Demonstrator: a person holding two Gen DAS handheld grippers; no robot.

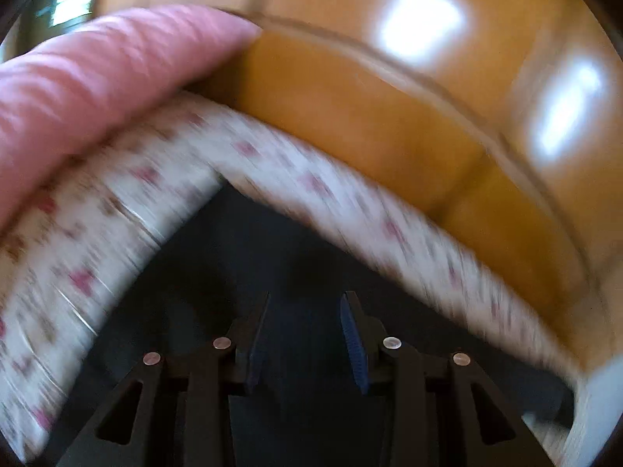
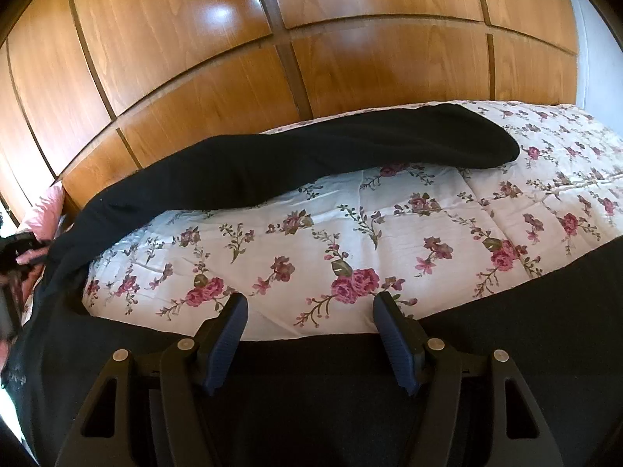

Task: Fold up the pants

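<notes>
Our right gripper (image 2: pixel 309 321) hovers with fingers spread, grasping nothing. The black pants (image 2: pixel 296 163) stretch from nine to two o'clock across the floral bedspread (image 2: pixel 389 233). Our left gripper (image 1: pixel 305 325) is released over the pants' dark cloth.

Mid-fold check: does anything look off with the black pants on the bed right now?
Yes. The black pants aren't flat: one leg arcs along the far edge of the floral bedspread, beside the wooden panelling, and the near part lies apart.
</notes>
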